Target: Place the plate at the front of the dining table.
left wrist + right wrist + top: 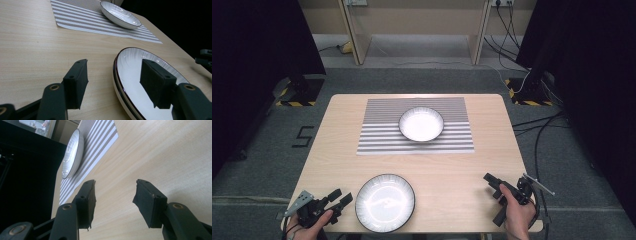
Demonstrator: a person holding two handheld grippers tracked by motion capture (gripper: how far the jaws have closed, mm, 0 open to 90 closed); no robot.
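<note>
Near the front edge of the wooden table (pixel 452 170), a little left of centre, lies the near plate (pixel 385 202), a shallow white dish with a dark rim and fine grey lines running in from the edge. It rests flat on the bare wood, just beside the left gripper (pixel 343 200), whose tips stand close to the plate's left rim. In the left gripper view the jaws are spread wide: one pad hangs over the bare wood and the other over the plate's white inside, so the rim (pixel 117 82) passes between them. Whether either pad touches the plate is hard to tell from that angle; it looks as though both are clear of it. A hand (pixel 314 225) holds this gripper at the lower left corner of the table.

Farther back, in the middle of the table, a grey and white striped placemat (pixel 377 142) lies flat, and on it sits a second, smaller plate (pixel 421 124) of the same pattern, towards the mat's upper half. The two plates are well apart.

At the lower right of the table the right gripper (pixel 490 183) is held by the other hand (pixel 518 212), well apart from both plates. In the right gripper view its jaws are also spread, with nothing between them but bare wood, and the far plate on the striped mat shows beyond them. Cables trail on the grey floor (pixel 562 165) to the right of the table.
</note>
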